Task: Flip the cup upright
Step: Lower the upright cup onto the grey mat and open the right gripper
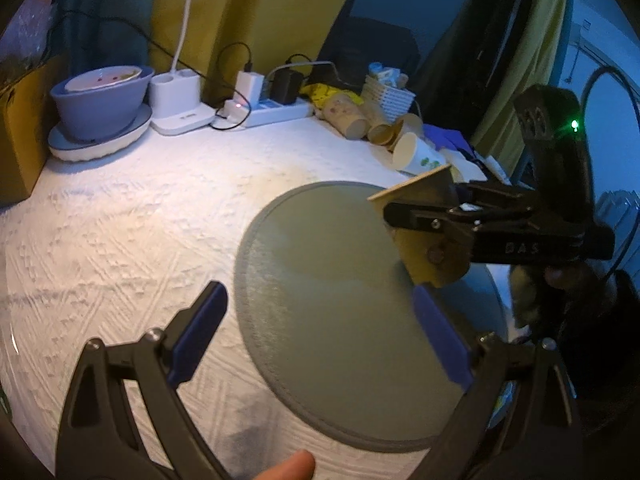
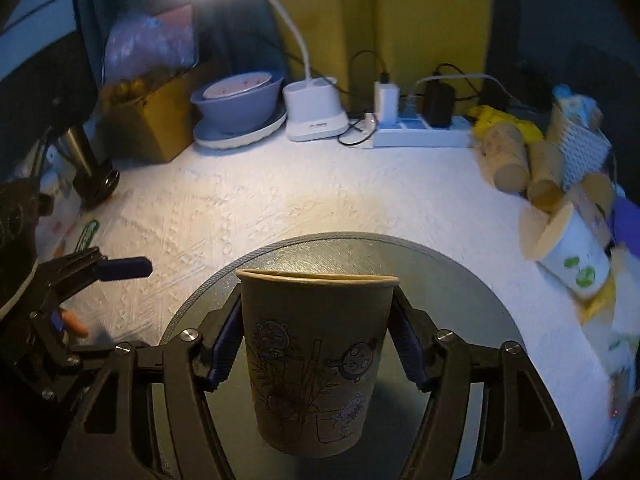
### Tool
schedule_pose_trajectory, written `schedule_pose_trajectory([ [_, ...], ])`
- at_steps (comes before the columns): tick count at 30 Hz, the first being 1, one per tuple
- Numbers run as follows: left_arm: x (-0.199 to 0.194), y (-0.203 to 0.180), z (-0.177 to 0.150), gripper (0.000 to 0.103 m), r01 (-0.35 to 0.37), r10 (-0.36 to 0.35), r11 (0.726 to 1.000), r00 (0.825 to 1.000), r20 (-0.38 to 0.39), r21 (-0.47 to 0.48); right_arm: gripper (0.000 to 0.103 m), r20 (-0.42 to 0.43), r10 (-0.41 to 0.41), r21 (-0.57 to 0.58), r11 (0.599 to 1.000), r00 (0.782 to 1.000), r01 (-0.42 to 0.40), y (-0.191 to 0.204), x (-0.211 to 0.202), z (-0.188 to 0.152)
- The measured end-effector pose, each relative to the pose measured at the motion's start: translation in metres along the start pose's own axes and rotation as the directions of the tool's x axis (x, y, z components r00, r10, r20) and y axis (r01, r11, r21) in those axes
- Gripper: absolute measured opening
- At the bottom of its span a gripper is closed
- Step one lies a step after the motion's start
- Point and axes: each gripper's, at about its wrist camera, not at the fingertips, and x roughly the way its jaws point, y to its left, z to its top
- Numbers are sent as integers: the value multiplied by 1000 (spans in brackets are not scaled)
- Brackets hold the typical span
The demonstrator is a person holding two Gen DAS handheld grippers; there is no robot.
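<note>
**Cup held mouth-up over the mat**

Gripping the cup [image 2: 318,364] by its sides, the right gripper [image 2: 316,354] holds it above the round mat [image 2: 460,280], rim up and, in the left view, still tilted. Its base appears clear of the mat, so the set-down is probably what remains. The left gripper [image 1: 320,334] hangs wide and empty beside the mat (nothing between its blue pads).

Risks, as I judge them: thin paper walls may buckle under a hard squeeze, and letting go while the cup leans could tip it back over. A drift toward the loose cups [image 2: 560,240] at the table's right edge could knock them.
</note>
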Motion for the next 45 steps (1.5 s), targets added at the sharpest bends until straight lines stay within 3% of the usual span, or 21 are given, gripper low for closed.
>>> schedule_pose_trajectory([
  [14, -5, -23, -2, 95, -1, 1, 1000, 1000, -8, 29, 70, 89, 17, 64, 998, 996, -22, -11, -16, -28],
  [29, 4, -35, -6, 95, -2, 4, 999, 1000, -29, 51, 70, 106, -156, -1, 988, 982, 157, -7, -28, -48],
  [45, -19, -62, -17, 95, 18, -19, 996, 1000, 6, 91, 77, 123, -195, 52, 980, 973, 190, 4, -55, -70],
])
